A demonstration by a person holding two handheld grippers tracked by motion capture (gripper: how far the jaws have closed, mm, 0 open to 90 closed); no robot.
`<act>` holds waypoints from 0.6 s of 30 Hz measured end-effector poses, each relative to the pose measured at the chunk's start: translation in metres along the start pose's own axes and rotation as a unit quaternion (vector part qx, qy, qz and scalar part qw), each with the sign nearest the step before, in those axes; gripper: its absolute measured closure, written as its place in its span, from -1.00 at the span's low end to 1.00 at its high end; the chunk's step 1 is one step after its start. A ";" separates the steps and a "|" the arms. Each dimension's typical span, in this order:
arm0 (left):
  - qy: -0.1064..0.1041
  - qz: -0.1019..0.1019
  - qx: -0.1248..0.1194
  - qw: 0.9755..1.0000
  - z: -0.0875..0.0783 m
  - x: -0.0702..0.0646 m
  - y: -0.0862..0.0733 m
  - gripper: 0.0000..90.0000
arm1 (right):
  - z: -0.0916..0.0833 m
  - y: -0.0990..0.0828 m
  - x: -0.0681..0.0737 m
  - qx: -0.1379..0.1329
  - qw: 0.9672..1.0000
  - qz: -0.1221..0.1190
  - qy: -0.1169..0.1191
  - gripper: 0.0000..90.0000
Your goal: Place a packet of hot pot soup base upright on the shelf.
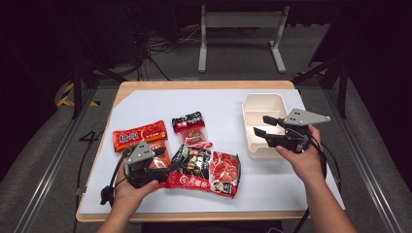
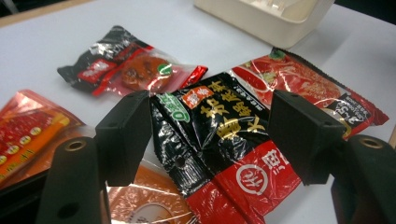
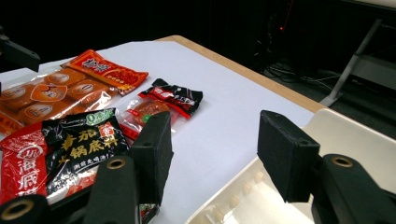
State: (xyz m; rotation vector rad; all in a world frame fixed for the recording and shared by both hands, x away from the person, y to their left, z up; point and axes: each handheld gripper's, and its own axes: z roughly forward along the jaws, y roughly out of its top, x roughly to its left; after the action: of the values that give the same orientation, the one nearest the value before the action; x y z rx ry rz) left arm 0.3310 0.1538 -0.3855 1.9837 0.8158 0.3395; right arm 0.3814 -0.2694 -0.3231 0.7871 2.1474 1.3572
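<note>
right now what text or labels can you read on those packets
Black and red sauce packet: large gold Chinese characters and a green oval logo, too blurred to quote.
Orange-red packet: white characters, unreadable.
Small black and red packet: print too small.
Cream tray: no markings.

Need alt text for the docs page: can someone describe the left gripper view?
Open left tongs frame a black-and-red hotpot soup base packet lying on a white table, pads not touching it. A smaller black-and-red clear snack packet lies beyond, an orange packet at left, and a cream plastic bin at the top.
</note>
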 end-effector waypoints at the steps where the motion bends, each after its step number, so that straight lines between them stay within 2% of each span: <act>1: -0.003 -0.004 0.004 1.000 0.002 0.000 -0.001 -0.29 | 0.000 0.000 0.000 0.000 1.000 -0.001 0.000 0.00; 7: -0.008 -0.022 0.029 0.999 0.007 -0.003 -0.011 -0.24 | 0.001 0.000 0.001 0.001 1.000 -0.004 0.000 -0.02; 11: -0.016 -0.022 0.055 0.998 0.010 -0.004 -0.014 -0.23 | 0.003 0.000 0.002 0.005 1.000 -0.006 0.000 -0.03; 12: -0.006 -0.017 0.064 0.998 0.011 -0.006 -0.014 -0.24 | 0.003 0.000 0.002 0.006 1.000 -0.007 0.000 -0.03; 14: -0.003 -0.013 0.072 0.997 0.013 -0.007 -0.016 -0.27 | 0.003 0.000 0.003 0.006 1.000 -0.008 0.000 -0.04; 16: -0.006 -0.023 0.078 0.997 0.015 -0.006 -0.016 -0.28 | 0.004 -0.001 0.003 0.009 1.000 -0.008 0.001 -0.04; 18: -0.012 -0.023 0.083 0.996 0.017 -0.006 -0.017 -0.32 | 0.006 -0.001 0.004 0.011 1.000 -0.010 0.001 -0.04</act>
State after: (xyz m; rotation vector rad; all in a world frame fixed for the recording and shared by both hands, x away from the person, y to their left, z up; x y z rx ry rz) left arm 0.3290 0.1445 -0.4085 2.1157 0.8979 0.2267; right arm 0.3822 -0.2637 -0.3266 0.7702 2.1703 1.3273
